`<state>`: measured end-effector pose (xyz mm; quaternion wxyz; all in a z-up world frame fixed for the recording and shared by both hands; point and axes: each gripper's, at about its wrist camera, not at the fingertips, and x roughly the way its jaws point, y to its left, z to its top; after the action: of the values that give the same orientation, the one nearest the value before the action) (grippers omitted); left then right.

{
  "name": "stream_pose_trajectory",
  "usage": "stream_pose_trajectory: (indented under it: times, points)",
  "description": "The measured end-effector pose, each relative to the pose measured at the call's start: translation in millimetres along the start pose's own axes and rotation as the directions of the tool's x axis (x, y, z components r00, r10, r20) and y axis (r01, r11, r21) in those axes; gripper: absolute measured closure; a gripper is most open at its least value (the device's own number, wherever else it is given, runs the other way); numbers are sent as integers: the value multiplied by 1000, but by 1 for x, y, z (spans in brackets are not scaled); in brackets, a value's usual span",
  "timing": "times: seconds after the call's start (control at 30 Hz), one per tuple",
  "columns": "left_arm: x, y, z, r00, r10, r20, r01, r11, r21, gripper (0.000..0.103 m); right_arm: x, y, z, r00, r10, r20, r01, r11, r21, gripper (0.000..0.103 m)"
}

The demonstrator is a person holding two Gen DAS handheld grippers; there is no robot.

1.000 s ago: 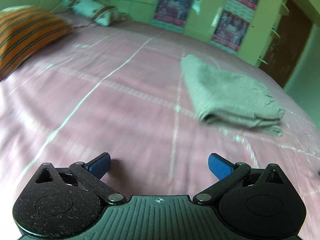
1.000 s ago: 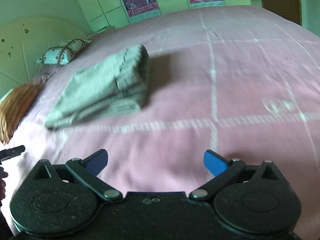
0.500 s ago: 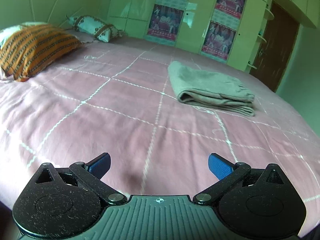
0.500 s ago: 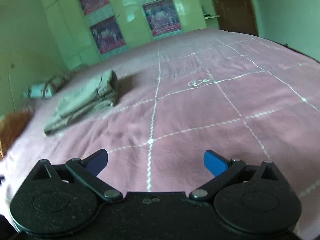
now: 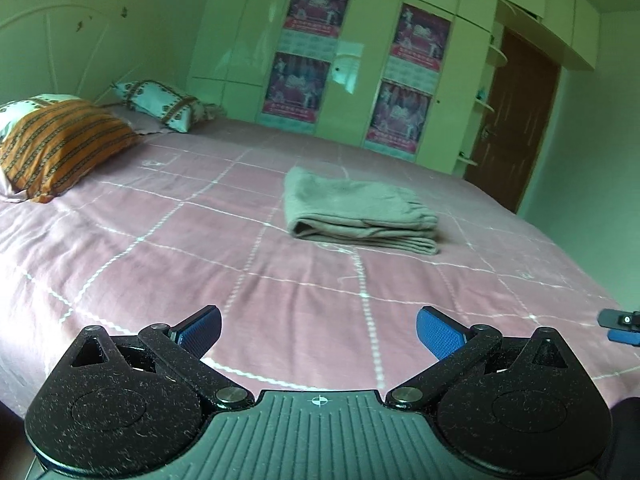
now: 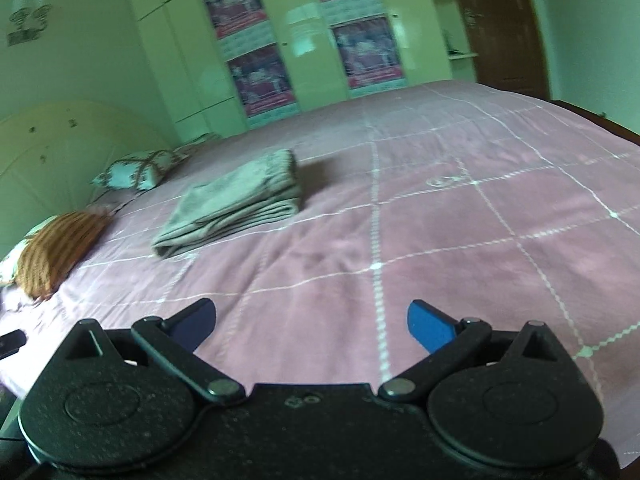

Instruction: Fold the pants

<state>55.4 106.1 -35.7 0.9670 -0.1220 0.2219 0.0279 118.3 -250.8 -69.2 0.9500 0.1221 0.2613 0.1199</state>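
The grey pants (image 5: 356,208) lie folded in a flat stack on the pink bed (image 5: 160,264), well beyond both grippers; they also show in the right wrist view (image 6: 236,200). My left gripper (image 5: 318,332) is open and empty near the bed's front edge. My right gripper (image 6: 310,324) is open and empty, also back from the pants. The right gripper's tip shows at the right edge of the left wrist view (image 5: 620,322).
An orange striped pillow (image 5: 60,144) and a patterned pillow (image 5: 164,104) lie at the head of the bed on the left. Green wardrobes with posters (image 5: 304,56) stand behind the bed. A brown door (image 5: 516,120) is at the far right.
Both grippers have drawn back and up from the pants, which now lie farther away. Both stayed open and empty. The pants have not moved.
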Motion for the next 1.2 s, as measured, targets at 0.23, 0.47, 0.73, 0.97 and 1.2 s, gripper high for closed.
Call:
stream_pose_trajectory:
  times: [0.23, 0.47, 0.73, 0.97, 1.2]
  points:
    - [-30, -49, 14, 997, -58, 51, 55, 997, 57, 0, -35, 46, 11, 994, 72, 77, -64, 993, -99, 6]
    - [-69, -76, 26, 991, -79, 103, 72, 995, 73, 0, -68, 85, 20, 986, 125, 113, -103, 977, -185, 6]
    - [-86, -92, 41, 988, -93, 122, 78, 990, 120, 0, -93, 122, 36, 982, 124, 141, -85, 963, -254, 6]
    - [-74, -86, 34, 993, -83, 82, 77, 994, 81, 0, -68, 123, 17, 996, 84, 39, -72, 964, -257, 16]
    - [-75, -97, 34, 992, -85, 93, 73, 990, 124, 0, -76, 133, 14, 994, 88, 65, -65, 954, -291, 18]
